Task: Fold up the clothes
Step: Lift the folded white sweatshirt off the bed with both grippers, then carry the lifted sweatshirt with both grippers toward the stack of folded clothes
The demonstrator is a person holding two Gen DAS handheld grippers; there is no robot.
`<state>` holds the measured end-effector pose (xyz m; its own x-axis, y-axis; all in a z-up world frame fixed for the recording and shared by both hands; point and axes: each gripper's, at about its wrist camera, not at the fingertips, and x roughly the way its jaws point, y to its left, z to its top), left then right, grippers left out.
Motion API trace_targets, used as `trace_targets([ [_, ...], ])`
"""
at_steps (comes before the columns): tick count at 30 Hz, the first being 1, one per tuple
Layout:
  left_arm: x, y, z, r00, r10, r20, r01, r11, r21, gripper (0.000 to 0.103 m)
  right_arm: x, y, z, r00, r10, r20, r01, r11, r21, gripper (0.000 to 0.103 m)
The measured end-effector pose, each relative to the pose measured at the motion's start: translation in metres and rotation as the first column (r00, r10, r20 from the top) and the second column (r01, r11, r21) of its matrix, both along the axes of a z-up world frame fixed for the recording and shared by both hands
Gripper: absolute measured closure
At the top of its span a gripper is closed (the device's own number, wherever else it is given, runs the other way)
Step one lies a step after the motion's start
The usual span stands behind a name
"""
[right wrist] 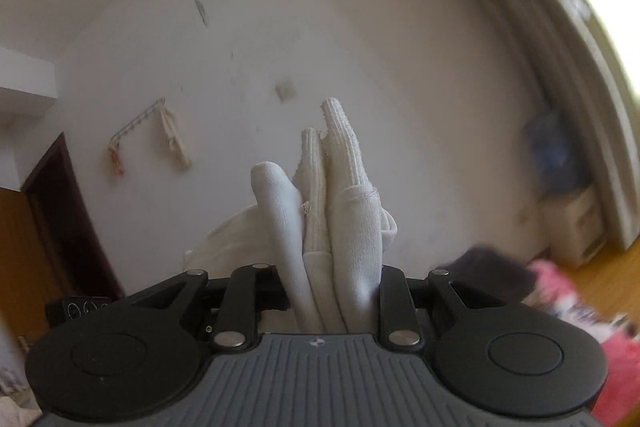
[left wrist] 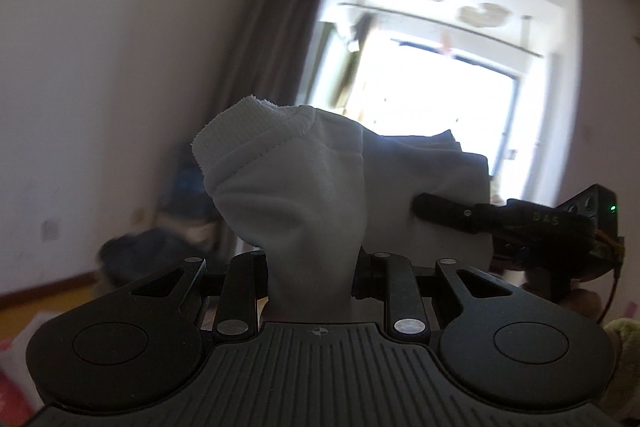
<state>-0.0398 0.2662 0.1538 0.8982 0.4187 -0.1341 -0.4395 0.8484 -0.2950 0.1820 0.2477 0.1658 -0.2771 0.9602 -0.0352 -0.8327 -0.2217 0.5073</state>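
We see no containers clearly. Left gripper [left wrist: 316, 267]: jaws nearly together, pinching a bunched fold of the white garment [left wrist: 296, 195], which rises ahead of the jaws. Right gripper [right wrist: 334, 279]: jaws likewise narrow, clamped on several gathered layers, ribbed cuff [right wrist: 340, 139] sticking up beyond them.

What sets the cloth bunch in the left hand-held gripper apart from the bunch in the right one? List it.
1. The left hand-held gripper pinches one smooth gather of the white garment; the right hand-held gripper clamps several stacked folds.
2. The left bunch bends over at a ribbed hem; the right bunch stands upright, ribbed edges on top.
3. A zipper shows only in the right bunch.

Shared: both are white cloth, clamped firmly.
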Motion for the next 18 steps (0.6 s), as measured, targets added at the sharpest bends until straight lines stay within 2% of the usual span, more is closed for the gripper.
trace_targets([
  [7,-0.006,0.050,-0.046,0.991,0.121,-0.058,-0.128,0.983,-0.131,0.079,-0.001,0.106,-0.081,0.982,0.115,-0.149,-0.128,0.989,-0.080,0.079],
  [12,-0.029,0.064,-0.061,0.978,0.178,-0.108,-0.196,0.961,-0.193,0.079,0.000,0.159,-0.121,0.967,0.177,-0.181,-0.204,0.969,-0.143,0.079],
  [14,-0.070,0.088,-0.068,0.970,0.201,-0.135,-0.227,0.949,-0.220,0.079,-0.001,0.174,-0.136,0.959,0.200,-0.198,-0.235,0.958,-0.168,0.079],
  [18,-0.080,0.105,-0.083,0.953,0.237,-0.191,-0.283,0.921,-0.268,0.079,-0.002,0.211,-0.170,0.943,0.232,-0.239,-0.285,0.933,-0.221,0.079],
])
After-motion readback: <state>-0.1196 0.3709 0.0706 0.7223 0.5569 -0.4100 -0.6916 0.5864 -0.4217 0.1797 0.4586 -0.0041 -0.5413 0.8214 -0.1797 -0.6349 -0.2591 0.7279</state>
